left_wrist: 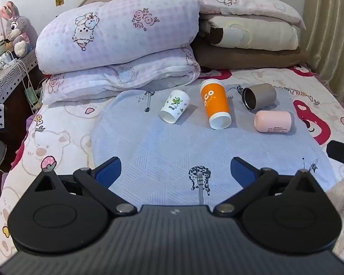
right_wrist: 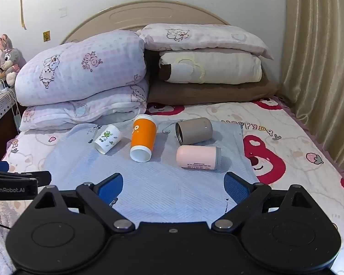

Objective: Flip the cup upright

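Several cups lie on their sides on a light blue cloth (left_wrist: 162, 151) on the bed. From left to right: a small white paper cup (left_wrist: 174, 109) (right_wrist: 108, 138), a tall orange cup (left_wrist: 215, 104) (right_wrist: 142, 137), a grey metal cup (left_wrist: 259, 96) (right_wrist: 194, 131) and a pink cup (left_wrist: 273, 122) (right_wrist: 198, 157). My left gripper (left_wrist: 175, 171) is open and empty, well short of the cups. My right gripper (right_wrist: 173, 186) is open and empty, just in front of the pink cup.
Folded quilts (left_wrist: 117, 43) and stacked pillows (left_wrist: 247, 29) fill the bed's head behind the cups. A curtain (right_wrist: 321, 68) hangs on the right. A bedside table with a plush rabbit (left_wrist: 15, 28) stands on the left. The other gripper shows at each view's edge (left_wrist: 341, 154) (right_wrist: 13, 183).
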The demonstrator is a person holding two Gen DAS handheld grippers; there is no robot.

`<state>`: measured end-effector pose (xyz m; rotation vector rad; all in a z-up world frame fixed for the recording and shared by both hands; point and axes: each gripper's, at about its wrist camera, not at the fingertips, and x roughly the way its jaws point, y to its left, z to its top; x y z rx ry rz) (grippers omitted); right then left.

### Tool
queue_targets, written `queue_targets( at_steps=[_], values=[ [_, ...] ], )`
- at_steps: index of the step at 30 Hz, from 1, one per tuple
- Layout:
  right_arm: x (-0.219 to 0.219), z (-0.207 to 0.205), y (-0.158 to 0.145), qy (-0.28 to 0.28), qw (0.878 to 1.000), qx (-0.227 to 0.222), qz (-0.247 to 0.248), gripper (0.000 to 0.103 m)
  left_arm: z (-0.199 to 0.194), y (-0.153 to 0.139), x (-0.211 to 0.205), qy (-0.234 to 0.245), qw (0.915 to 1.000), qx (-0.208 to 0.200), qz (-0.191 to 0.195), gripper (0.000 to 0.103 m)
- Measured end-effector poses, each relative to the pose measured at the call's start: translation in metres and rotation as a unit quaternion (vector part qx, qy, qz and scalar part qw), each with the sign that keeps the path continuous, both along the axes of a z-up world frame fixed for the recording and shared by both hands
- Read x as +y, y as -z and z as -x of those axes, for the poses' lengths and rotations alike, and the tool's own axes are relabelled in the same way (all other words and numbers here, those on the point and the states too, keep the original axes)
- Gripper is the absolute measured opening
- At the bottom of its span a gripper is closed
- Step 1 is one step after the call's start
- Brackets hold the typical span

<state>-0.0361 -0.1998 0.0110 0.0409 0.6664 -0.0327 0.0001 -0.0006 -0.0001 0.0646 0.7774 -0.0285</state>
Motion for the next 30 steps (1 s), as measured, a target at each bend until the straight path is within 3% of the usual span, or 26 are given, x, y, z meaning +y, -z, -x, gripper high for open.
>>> queue_targets(
  at_steps=[8, 30],
  values=[
    [-0.002, -0.001, 0.0, 0.0, 1.0, -0.001, 0.001, 0.097, 0.005, -0.008, -0.002, -0.008, 0.9995, -0.031, 0.003, 0.103],
    [-0.008, -0.005, 0.005, 0.014, 1.0, 0.01, 0.02, 0.097, 0.007, 0.001, 0.011, -0.031, 0.9991, -0.027, 0.014, 0.103]
  ],
)
